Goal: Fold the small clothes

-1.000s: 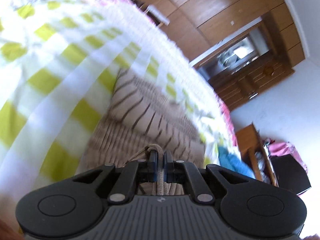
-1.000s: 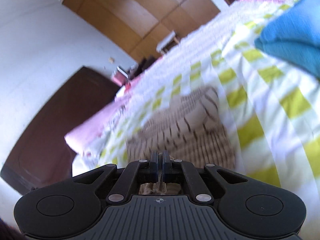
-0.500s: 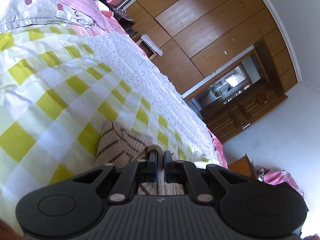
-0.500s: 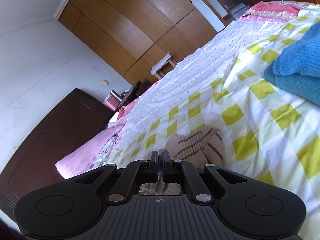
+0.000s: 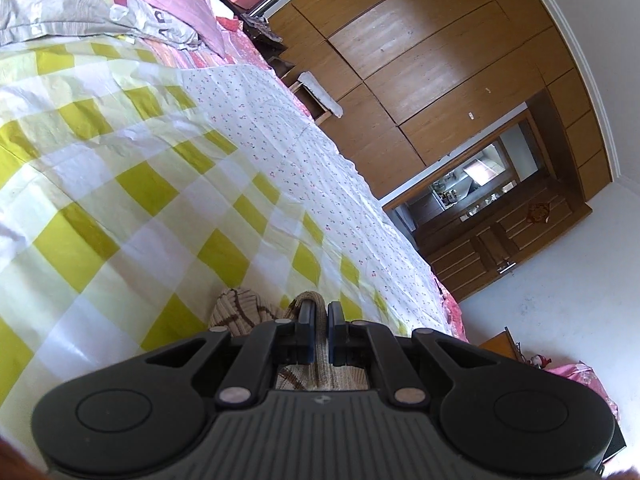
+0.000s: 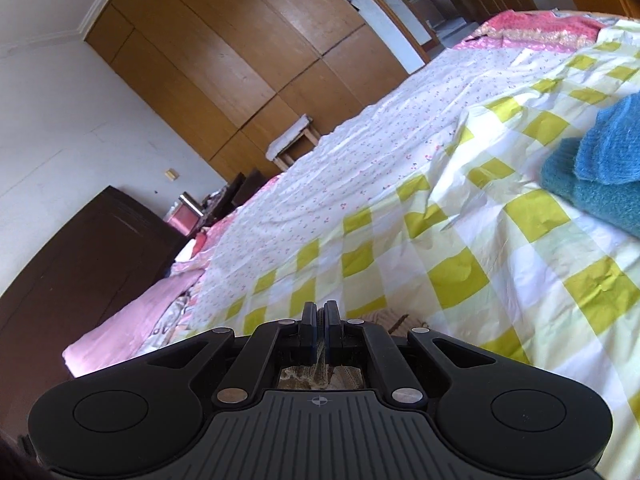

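A small beige knit garment with brown stripes (image 5: 236, 311) is pinched in both grippers over a bed with a yellow-and-white checked cover (image 5: 132, 184). My left gripper (image 5: 319, 312) is shut on a fold of it, and most of the cloth hangs below the gripper body, hidden. My right gripper (image 6: 320, 316) is shut on another part of the same striped garment (image 6: 384, 318), of which only a sliver shows beside the fingers. Both grippers are held above the bed and tilted up toward the far wall.
A blue knit garment (image 6: 600, 172) lies on the bed at the right. Pink pillows (image 5: 120, 8) lie at the head of the bed. A wooden wardrobe wall (image 5: 420, 80) and a small stool (image 6: 294, 140) stand beyond the bed's far side.
Both grippers have lifted and tilted upward with the striped garment held. The garment has dropped almost out of sight below the gripper bodies, and more of the room shows.
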`<state>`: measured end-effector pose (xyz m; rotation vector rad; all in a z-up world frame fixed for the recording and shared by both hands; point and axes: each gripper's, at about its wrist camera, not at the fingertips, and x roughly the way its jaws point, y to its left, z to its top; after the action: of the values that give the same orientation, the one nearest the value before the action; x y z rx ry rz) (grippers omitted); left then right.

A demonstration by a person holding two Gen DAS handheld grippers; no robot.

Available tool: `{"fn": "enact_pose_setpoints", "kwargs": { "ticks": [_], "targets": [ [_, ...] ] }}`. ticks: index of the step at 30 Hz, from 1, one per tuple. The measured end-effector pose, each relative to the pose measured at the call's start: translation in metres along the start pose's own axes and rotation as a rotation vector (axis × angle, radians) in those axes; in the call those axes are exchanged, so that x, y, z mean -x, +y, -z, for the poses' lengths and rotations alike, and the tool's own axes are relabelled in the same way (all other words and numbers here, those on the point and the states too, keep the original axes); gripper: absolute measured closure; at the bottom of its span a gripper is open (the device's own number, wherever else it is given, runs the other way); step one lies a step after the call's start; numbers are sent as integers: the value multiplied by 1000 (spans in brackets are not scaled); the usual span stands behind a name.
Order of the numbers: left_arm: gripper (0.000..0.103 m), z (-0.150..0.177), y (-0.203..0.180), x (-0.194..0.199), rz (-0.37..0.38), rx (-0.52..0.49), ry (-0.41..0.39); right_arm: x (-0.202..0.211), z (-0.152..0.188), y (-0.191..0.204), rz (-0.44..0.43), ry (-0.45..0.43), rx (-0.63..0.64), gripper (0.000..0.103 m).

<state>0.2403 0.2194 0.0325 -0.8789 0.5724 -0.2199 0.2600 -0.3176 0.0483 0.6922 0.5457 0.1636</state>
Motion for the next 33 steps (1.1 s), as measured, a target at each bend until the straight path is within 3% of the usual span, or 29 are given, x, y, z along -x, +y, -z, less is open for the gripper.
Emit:
{"fn": "enact_pose_setpoints", "kwargs": {
  "ticks": [14,18,22,23,27,33],
  "targets": [
    [90,0,39,-40,-90,26,40,-80,8,-28,161,64,-19,99],
    [89,-4,39,-34,-155,-28,-15,-92,11,-25,196,64,13,99],
    [76,-7,45,-28,-141,0,-26,-101,14,-22,230,72,34,97],
    [75,-7,45,-27,-139,4,-25,-102,14,-21,233,79,40,93],
    [70,-5,40,-21,-132,-11,-21,-100,12,-16,245,81,48,93],
    [64,7,13,-15,-99,-103,-4,-84,9,3,266,53,128,87]
  ]
}}
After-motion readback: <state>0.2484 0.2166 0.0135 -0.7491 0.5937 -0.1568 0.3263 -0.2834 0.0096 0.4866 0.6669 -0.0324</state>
